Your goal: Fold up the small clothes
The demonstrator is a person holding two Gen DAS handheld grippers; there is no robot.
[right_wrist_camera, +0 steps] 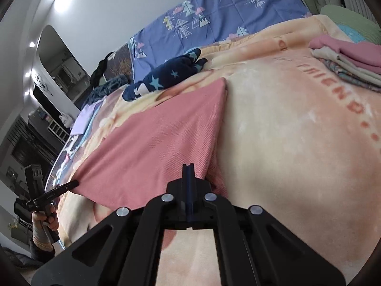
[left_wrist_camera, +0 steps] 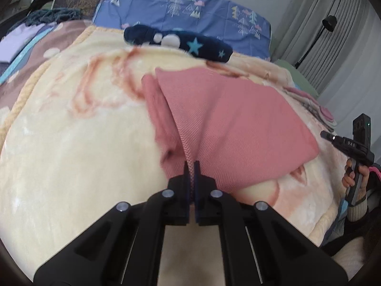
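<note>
A pink cloth [left_wrist_camera: 238, 124] lies partly folded on the cream blanket [left_wrist_camera: 83, 143], a second layer showing along its left edge. My left gripper [left_wrist_camera: 190, 164] is shut on the cloth's near edge, a ridge of fabric pinched between the pads. In the right wrist view the same cloth [right_wrist_camera: 162, 138] stretches from the left gripper [right_wrist_camera: 76, 183] at its left corner to my right gripper [right_wrist_camera: 188, 166]. That gripper is shut at the near right corner, the fabric bunching beside its tips. From the left wrist view the right gripper [left_wrist_camera: 322, 133] points at that corner.
A navy star-patterned garment [left_wrist_camera: 190, 44] [right_wrist_camera: 166, 74] lies beyond the cloth. A stack of folded clothes [right_wrist_camera: 352, 59] sits far right on the blanket [right_wrist_camera: 285, 143]. A blue tree-print pillow [left_wrist_camera: 190, 7] lines the wall, with a floor lamp [left_wrist_camera: 328, 21] by the curtain.
</note>
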